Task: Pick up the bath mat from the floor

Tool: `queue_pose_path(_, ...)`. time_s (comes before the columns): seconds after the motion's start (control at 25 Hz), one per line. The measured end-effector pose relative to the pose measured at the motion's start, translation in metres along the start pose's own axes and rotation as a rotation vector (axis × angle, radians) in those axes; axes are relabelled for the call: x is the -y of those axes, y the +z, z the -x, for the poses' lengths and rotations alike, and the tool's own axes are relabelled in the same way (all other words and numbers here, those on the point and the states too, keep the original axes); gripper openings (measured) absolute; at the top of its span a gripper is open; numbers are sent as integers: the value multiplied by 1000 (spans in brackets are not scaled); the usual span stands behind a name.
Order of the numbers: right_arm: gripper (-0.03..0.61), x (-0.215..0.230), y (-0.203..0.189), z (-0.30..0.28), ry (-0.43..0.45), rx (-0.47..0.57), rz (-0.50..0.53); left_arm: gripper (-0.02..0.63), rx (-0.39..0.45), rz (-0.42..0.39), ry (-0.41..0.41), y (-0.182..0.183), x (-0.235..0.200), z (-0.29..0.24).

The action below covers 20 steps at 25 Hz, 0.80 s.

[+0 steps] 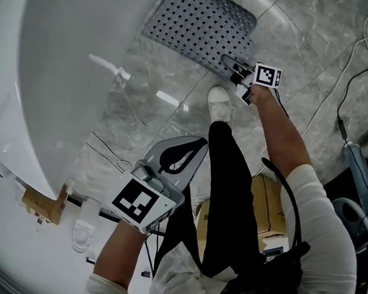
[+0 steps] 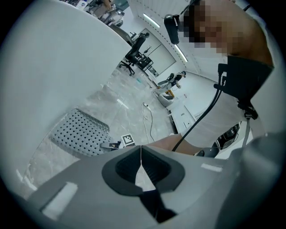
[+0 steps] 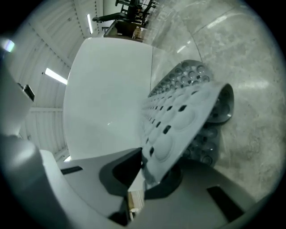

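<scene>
The right claw (image 3: 144,172) is closed on the near edge of the bath mat (image 3: 181,112). The mat curls up off the floor (image 3: 254,116) just ahead of the claw, beside the bathtub (image 3: 107,98).

Risk: the bite is shallow and sits at one corner. If the suction cups (image 3: 210,134) underneath hold, a lift may pull the edge out of the jaws.

The left claw (image 2: 141,167) is closed, empty, and well apart from the mat.

Bath mat (image 1: 198,25) on floor (image 1: 301,49) beside tub (image 1: 67,69), shoe (image 1: 219,103) near its edge
</scene>
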State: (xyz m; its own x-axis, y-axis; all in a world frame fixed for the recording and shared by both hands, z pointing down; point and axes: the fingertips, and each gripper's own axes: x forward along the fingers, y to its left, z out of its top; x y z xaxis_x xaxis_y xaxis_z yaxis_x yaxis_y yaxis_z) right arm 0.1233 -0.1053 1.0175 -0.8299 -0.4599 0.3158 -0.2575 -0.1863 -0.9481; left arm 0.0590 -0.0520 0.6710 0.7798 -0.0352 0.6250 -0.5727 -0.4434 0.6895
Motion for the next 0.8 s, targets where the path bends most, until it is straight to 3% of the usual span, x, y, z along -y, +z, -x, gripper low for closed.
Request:
queue_pose_path(0.16,14,-34,4,0,41,-5,15,6,-18,6,-9,11,22,4)
queue_pose_path(0.32,12,-78,19,-2,84,-19,70,6,26,-4,-13,28,40,15)
queue_pose_path(0.48,12,-113,23,4,81,-31,61,6,67,-70,-23,37,57,31)
queue_pose_path(0.8,12,-215,48,16,128,-11,175,6,156,-134,-18,58,93,78)
